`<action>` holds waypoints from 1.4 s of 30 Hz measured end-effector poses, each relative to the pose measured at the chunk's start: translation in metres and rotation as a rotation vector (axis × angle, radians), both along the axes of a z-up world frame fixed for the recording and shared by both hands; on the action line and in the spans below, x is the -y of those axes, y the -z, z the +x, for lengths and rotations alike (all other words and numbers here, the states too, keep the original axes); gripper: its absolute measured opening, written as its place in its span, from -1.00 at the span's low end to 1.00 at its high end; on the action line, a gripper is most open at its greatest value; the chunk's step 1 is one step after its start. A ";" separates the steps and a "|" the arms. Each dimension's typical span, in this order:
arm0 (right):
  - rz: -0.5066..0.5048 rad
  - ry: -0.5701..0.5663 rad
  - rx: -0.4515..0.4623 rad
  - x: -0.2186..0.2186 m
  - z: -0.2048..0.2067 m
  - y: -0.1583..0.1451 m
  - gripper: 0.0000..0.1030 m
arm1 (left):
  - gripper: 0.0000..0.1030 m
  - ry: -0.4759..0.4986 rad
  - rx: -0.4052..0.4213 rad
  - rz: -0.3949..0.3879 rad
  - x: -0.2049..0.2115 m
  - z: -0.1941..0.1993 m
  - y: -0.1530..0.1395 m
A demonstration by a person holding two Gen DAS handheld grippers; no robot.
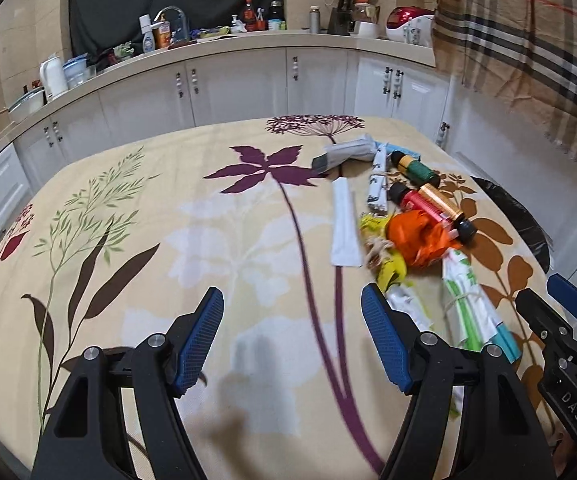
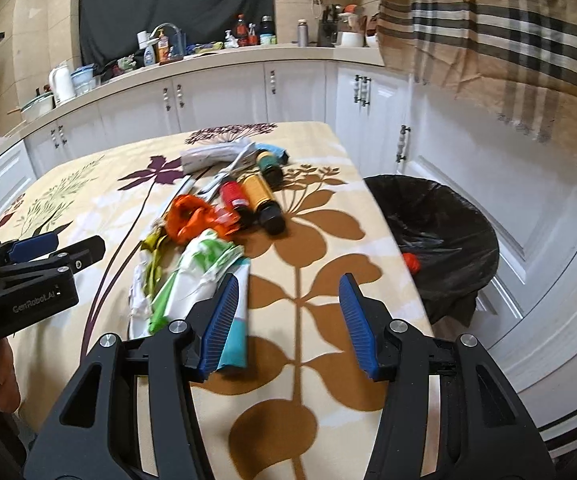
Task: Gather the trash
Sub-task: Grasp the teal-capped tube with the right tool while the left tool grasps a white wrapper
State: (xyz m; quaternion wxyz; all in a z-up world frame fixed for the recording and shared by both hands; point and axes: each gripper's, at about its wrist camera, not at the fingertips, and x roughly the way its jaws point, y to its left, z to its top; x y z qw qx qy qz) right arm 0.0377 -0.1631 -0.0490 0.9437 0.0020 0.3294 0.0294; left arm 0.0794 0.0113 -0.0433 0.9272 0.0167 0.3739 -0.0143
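Green-white wrapper by right tool, w/ bottles beyond, bin beside.

- Black-lined trash bin just off the worktop's right edge, open, a red scrap inside.
- Crumpled orange wrapper left of bin, on the worktop.
- Red, amber and green bottles lying flat beside the wrapper.
- Green-white packets nearer than the wrapper.

The near and left stretch of the floral-print tablecloth lies bare — free passage there. Toward the right edge a heap of crumpled wrappers and small bottles blocks the way, while the black-lined round bin stands open-mouthed just beside the table — white cabinet doors close behind it.
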 end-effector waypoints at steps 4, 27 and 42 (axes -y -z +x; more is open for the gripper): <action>-0.001 -0.017 -0.018 -0.006 -0.001 0.004 -0.02 | 0.35 -0.004 -0.005 -0.008 -0.003 -0.004 0.002; 0.000 -0.051 -0.049 -0.005 -0.004 0.012 -0.73 | 0.38 0.094 -0.026 -0.039 0.036 -0.011 0.005; 0.023 -0.030 -0.033 0.008 -0.009 0.011 -0.73 | -0.05 0.134 -0.062 -0.008 0.045 -0.012 0.019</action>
